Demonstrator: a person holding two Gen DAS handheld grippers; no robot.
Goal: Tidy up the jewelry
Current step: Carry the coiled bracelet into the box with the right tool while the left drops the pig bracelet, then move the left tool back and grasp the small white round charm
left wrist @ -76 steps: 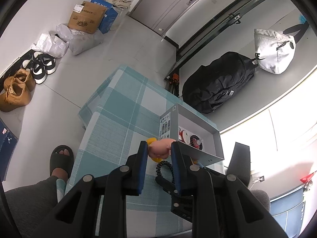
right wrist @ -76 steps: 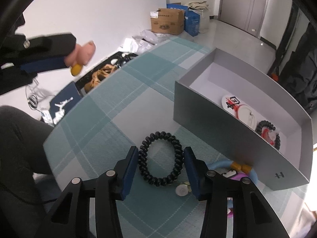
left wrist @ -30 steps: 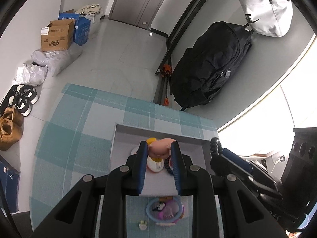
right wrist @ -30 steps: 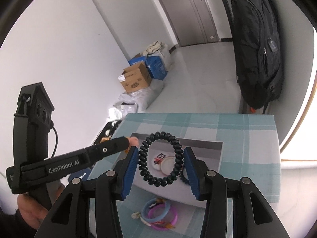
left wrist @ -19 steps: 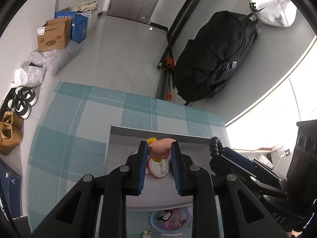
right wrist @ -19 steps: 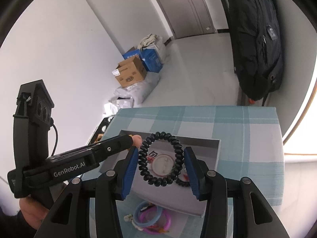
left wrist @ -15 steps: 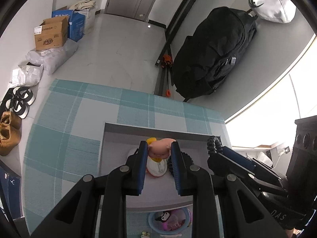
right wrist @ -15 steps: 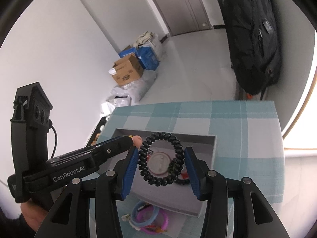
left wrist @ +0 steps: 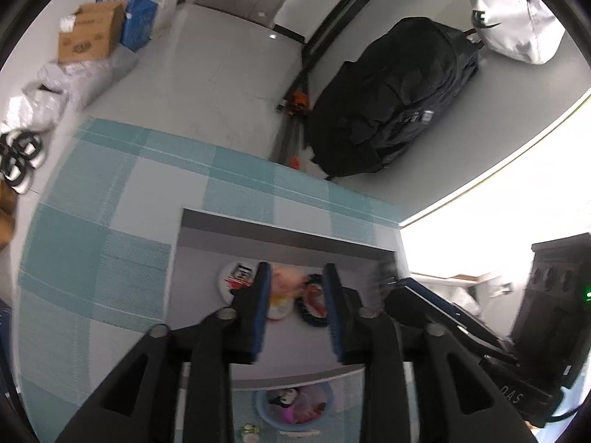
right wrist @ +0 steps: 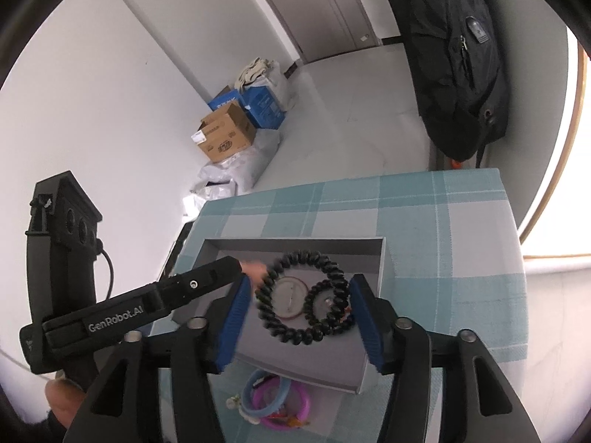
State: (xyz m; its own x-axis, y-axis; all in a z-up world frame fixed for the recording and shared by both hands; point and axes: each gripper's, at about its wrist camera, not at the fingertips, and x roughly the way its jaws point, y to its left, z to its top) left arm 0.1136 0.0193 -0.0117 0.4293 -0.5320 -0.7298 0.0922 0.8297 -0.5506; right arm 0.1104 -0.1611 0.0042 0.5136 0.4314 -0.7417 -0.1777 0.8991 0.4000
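Observation:
Both grippers hover over an open grey box (left wrist: 280, 235) (right wrist: 373, 373) on a teal checked tablecloth. My left gripper (left wrist: 295, 306) is open; the pink and yellow charm (left wrist: 286, 280) shows blurred between its blue pads, free of them. My right gripper (right wrist: 301, 312) is open too; the black spiral hair tie (right wrist: 291, 301) hangs loose between its pads above the box. In the box lie a white round badge (left wrist: 236, 277) (right wrist: 291, 301) and a second black spiral ring (left wrist: 314, 304) (right wrist: 328, 304). The left gripper also shows in the right wrist view (right wrist: 251, 269).
Blue and purple bangles (right wrist: 275, 400) (left wrist: 295, 404) and a small charm (right wrist: 232, 402) lie on the cloth in front of the box. A black backpack (left wrist: 391, 99), cardboard boxes (right wrist: 225, 136) and shoes (left wrist: 18, 155) are on the floor around the table.
Both grippers have opened: the left has let go of the pink charm and the right has let go of the black hair tie, both above the box.

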